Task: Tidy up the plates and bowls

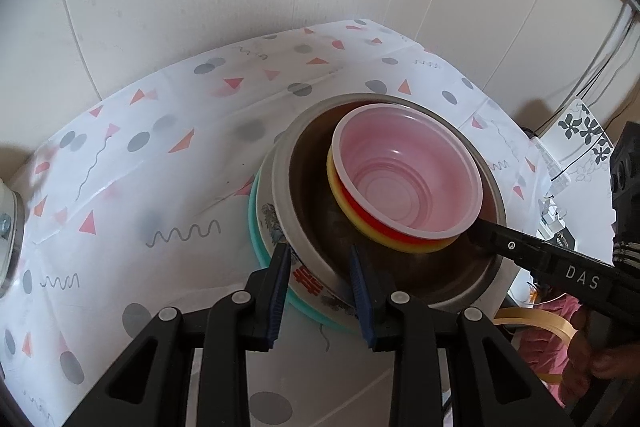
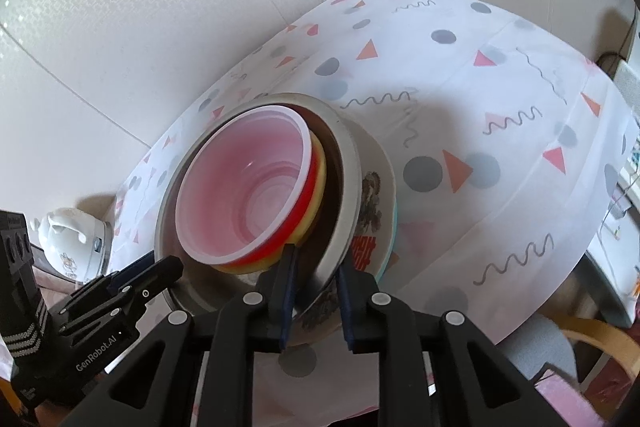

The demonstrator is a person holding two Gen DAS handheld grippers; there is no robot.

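A stack of bowls sits on the table [image 1: 132,187], which is covered by a white cloth with grey dots, pink triangles and squiggles; the stack lies near the table's front edge; at the bottom is a teal plate [image 1: 256,227] with only its rim showing, on it a white patterned bowl [image 1: 276,223] with red lettering, inside that a steel bowl [image 1: 316,195], and within the steel bowl a nest of small plastic bowls, yellow [image 1: 340,203] outermost, red next, a pink-white bowl [image 1: 408,175] on top; the left gripper [image 1: 320,267] is narrowed onto the near wall of the steel and patterned bowls, one pad outside and one inside; the right gripper [image 2: 316,267] is likewise clamped, jaws narrow, on the rim of the same two bowls at the stack's opposite side; a white kettle [image 2: 72,239] stands beyond the table's left end in the right wrist view
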